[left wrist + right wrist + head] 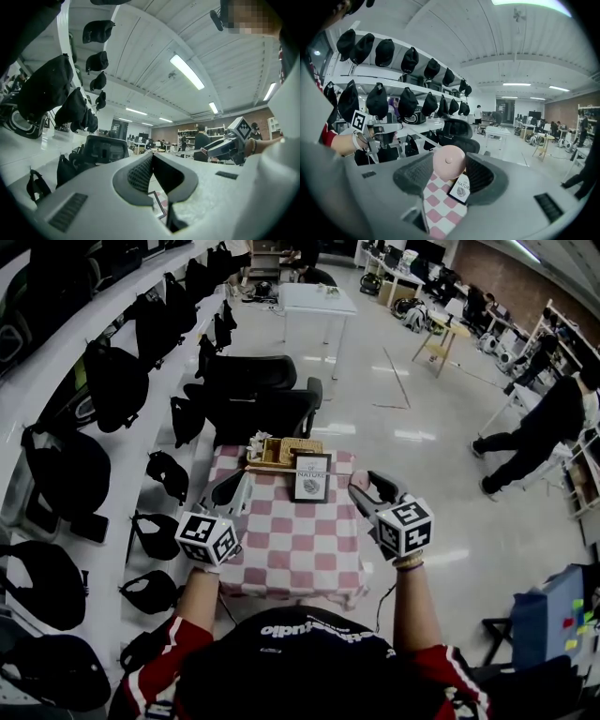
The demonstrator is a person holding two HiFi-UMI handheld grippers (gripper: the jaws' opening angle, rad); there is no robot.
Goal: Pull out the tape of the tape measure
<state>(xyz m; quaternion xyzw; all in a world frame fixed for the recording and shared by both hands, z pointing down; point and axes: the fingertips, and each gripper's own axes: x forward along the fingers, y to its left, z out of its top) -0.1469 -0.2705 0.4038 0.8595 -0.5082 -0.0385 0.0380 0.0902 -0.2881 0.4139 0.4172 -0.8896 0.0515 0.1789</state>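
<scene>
Clerk: Right gripper (pixel 450 158), contents?

Checker: One tape measure (pixel 449 165), pink, round, small knob at its centre. It sits between the pads and touches both. The jaws stand wide, closed on its rim.

Clerk: Location of that item?

Checker: Off the surface (pixel 291 554), held in the air over the pink-and-white checked cloth. In the head view this gripper is by the surface's right edge.

Clerk: Left gripper (pixel 152 156)?

Checker: Jaws together, pads meeting at the tips. It is raised over the left side of the surface, well apart from the tape measure.

Clerk: Items on the surface?

Checker: One black frame (pixel 311 476) with a printed card, at the far end. One woven basket (pixel 284 450) just behind it; I cannot tell what is in it.

Clerk: Surroundings?

Checker: Two black chairs (pixel 262 395) beyond the surface. White shelves (pixel 122 456) along the left, carrying black bags (pixel 70 470). One person (pixel 536 432) in dark clothes on the open floor at far right.
</scene>
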